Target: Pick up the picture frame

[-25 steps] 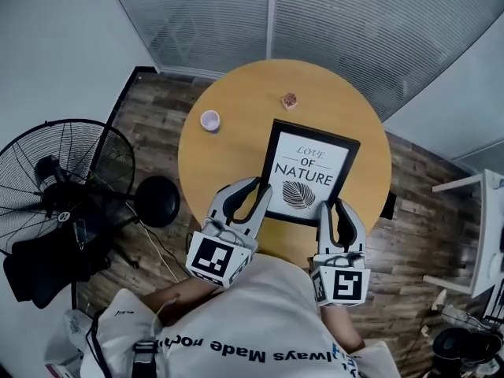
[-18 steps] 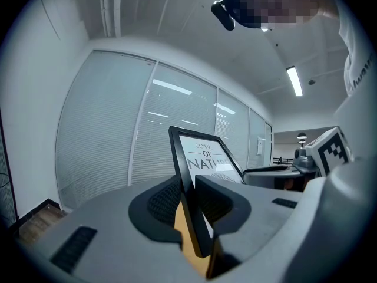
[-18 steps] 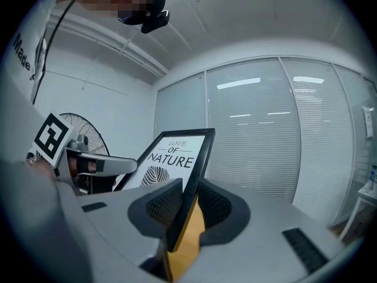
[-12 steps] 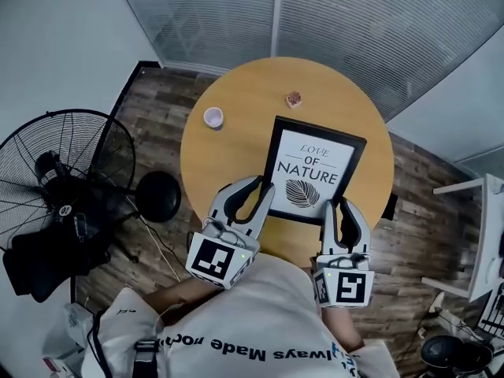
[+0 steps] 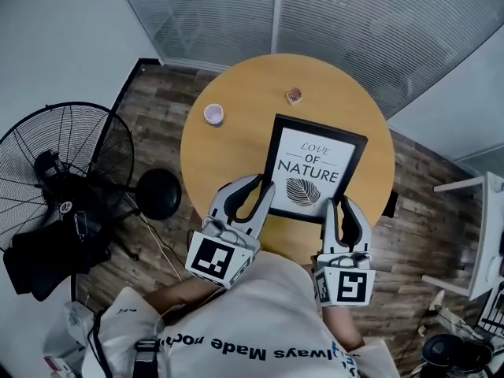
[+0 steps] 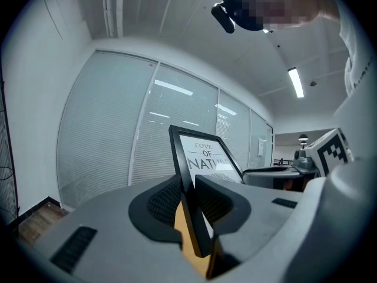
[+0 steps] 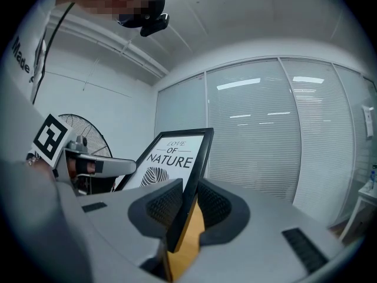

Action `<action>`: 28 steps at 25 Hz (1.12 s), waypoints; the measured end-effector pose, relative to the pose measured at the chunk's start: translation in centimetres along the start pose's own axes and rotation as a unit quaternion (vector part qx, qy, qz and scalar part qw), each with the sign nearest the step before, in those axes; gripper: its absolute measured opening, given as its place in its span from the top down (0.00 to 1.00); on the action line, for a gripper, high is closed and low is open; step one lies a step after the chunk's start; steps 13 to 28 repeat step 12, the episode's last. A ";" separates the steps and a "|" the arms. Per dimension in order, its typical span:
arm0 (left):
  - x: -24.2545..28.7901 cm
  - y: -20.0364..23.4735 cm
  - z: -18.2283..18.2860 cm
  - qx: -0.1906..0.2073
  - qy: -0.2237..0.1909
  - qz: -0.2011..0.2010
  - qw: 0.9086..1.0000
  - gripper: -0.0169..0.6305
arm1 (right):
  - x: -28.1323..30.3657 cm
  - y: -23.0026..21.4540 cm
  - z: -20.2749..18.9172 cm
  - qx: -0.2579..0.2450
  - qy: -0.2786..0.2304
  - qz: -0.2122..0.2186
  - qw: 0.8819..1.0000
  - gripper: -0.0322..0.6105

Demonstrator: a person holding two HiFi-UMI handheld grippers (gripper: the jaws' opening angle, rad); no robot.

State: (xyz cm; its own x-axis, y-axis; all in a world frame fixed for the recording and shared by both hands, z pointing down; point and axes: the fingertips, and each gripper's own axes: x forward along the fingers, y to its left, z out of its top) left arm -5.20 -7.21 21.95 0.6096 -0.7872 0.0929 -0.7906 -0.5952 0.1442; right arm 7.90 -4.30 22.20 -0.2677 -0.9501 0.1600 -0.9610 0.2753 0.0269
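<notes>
A black picture frame [image 5: 315,168] with a "LOVE OF NATURE" leaf print lies on the round wooden table [image 5: 236,144]. My left gripper [image 5: 264,193] is shut on the frame's near left edge. My right gripper [image 5: 344,209] is shut on its near right corner. In the left gripper view the black frame edge [image 6: 189,175] runs between the ribbed pads of the left gripper [image 6: 191,204], with the table's wood showing below. The right gripper view shows the same grip: the frame [image 7: 177,158] is pinched by the right gripper [image 7: 187,204], and the print faces left.
A small white cup [image 5: 213,114] and a small brownish object [image 5: 294,95] sit on the far part of the table. A black floor fan [image 5: 67,172] stands to the left. Glass walls with blinds [image 5: 346,22] lie behind, and white furniture [image 5: 482,235] stands at right.
</notes>
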 end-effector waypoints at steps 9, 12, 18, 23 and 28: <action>0.0 -0.1 0.0 -0.001 0.001 0.002 1.000 0.83 | 0.0 0.0 0.1 0.000 0.001 0.002 1.000 0.80; 0.0 0.0 0.0 -0.001 0.002 0.002 1.000 0.83 | 0.0 0.0 0.1 -0.001 0.001 0.002 1.000 0.80; 0.0 0.0 0.0 -0.001 0.002 0.002 1.000 0.83 | 0.0 0.0 0.1 -0.001 0.001 0.002 1.000 0.80; 0.0 0.0 0.0 -0.001 0.002 0.002 1.000 0.83 | 0.0 0.0 0.1 -0.001 0.001 0.002 1.000 0.80; 0.0 0.0 0.0 -0.001 0.002 0.002 1.000 0.83 | 0.0 0.0 0.1 -0.001 0.001 0.002 1.000 0.80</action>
